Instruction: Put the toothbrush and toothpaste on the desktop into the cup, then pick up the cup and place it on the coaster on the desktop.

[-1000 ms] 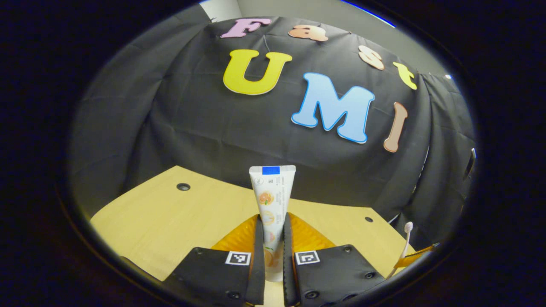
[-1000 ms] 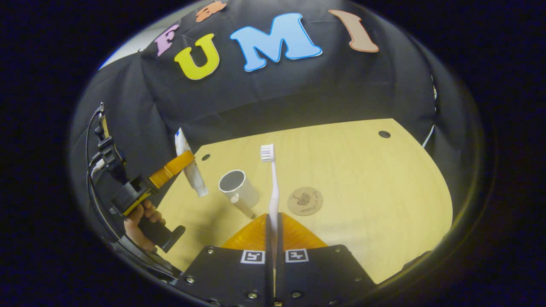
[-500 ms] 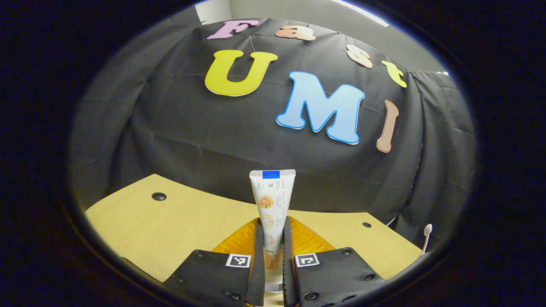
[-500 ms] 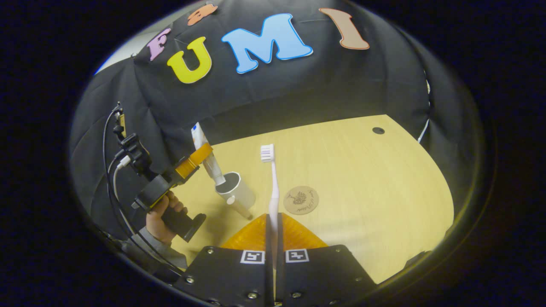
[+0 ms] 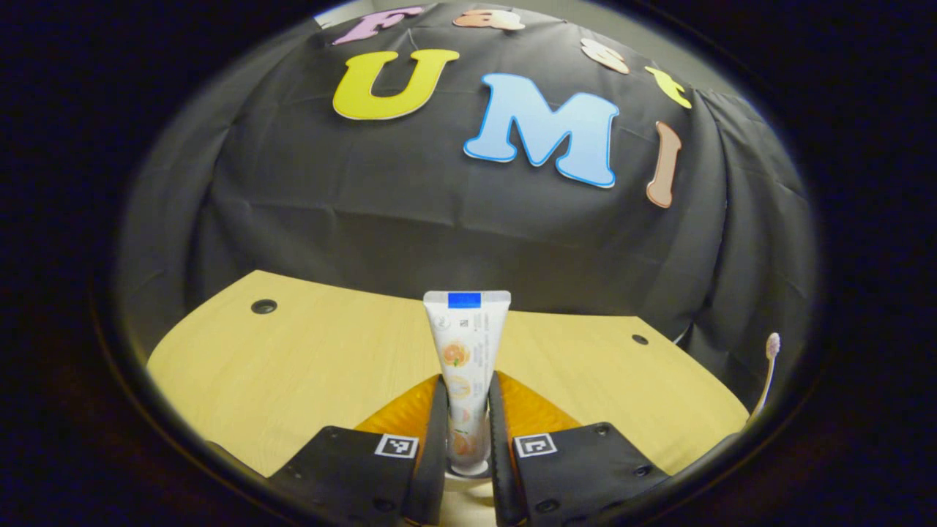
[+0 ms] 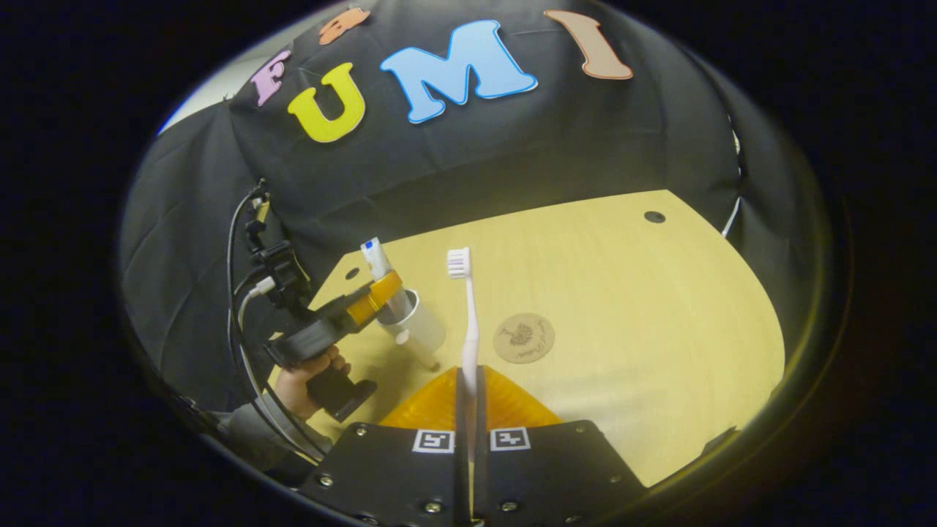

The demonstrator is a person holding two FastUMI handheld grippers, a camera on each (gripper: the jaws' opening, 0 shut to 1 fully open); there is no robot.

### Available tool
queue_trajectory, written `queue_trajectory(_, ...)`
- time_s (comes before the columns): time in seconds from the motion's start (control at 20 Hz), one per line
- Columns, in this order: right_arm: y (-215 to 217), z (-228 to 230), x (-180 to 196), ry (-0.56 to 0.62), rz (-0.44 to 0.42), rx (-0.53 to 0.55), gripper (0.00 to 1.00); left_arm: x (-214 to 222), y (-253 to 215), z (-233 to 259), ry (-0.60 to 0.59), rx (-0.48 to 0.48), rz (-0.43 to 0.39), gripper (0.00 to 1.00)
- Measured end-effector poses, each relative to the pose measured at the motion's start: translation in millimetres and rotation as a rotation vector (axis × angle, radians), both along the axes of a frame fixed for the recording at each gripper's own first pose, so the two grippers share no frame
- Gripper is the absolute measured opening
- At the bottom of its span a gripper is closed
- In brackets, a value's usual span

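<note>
My left gripper (image 5: 467, 406) is shut on a white toothpaste tube (image 5: 465, 351) that stands upright between its fingers. In the right gripper view that left gripper (image 6: 373, 300) holds the tube (image 6: 378, 267) with its lower end down inside the grey cup (image 6: 419, 326) on the desk. My right gripper (image 6: 468, 384) is shut on a white toothbrush (image 6: 467, 315), bristles up, held above the desk to the right of the cup. A round brown coaster (image 6: 523, 337) lies flat to the right of the cup. The toothbrush head (image 5: 770, 348) also shows at the right edge of the left gripper view.
The desk is a light wooden top (image 6: 622, 293) with small dark holes (image 6: 654, 217) near its far corners. A hand (image 6: 307, 373) and cables (image 6: 245, 293) stand at the left in the right gripper view. Black cloth closes the back and sides.
The left gripper has brought the toothpaste rightward and down over the cup, and the tube's lower end has gone into it. The right gripper with the toothbrush has barely moved.
</note>
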State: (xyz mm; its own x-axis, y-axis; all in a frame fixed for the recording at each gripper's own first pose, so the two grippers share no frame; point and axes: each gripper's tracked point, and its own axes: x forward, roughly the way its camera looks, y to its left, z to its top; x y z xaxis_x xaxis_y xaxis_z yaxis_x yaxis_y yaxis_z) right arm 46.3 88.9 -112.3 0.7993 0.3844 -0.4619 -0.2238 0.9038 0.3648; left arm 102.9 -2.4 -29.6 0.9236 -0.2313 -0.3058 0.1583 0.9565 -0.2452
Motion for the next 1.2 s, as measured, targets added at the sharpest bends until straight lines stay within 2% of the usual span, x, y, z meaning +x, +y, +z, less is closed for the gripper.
queue_trajectory(0.05, 1.0, -0.9, -0.5, -0.002, 0.005, 0.0, 0.04, -0.4, -1.6, -4.0, 0.017, 0.002, -0.009, 0.31)
queue_trajectory(0.15, 4.2, 1.9, -0.3, -0.005, 0.018, -0.004, 0.04, -7.3, -2.4, -3.7, 0.024, -0.007, -0.015, 0.39)
queue_trajectory(0.2, 4.9, 1.9, 2.1, -0.008, 0.023, -0.006, 0.04, -9.2, -0.8, 0.6, 0.016, -0.004, -0.011, 0.52)
queue_trajectory(0.4, 14.7, 12.8, 11.0, -0.037, 0.05, 0.007, 0.04, -21.5, 2.5, 6.7, 0.019, -0.005, -0.015, 0.82)
queue_trajectory(0.55, 30.3, 24.3, 27.2, -0.074, 0.071, 0.034, 0.04, -40.3, 6.1, 6.7, 0.054, -0.006, -0.02, 0.82)
queue_trajectory(0.6, 36.1, 26.8, 33.5, -0.084, 0.079, 0.038, 0.04, -47.2, 7.6, 8.2, 0.058, -0.005, -0.022, 0.87)
queue_trajectory(0.9, 81.3, 55.6, 57.8, -0.213, 0.164, 0.063, 0.04, -92.8, 22.9, 19.5, 0.081, 0.03, -0.021, 0.87)
queue_trajectory(1.2, 118.2, 82.2, 95.2, -0.349, 0.211, 0.102, 0.03, -123.0, 26.4, 15.7, 0.122, -0.018, -0.043, 0.87)
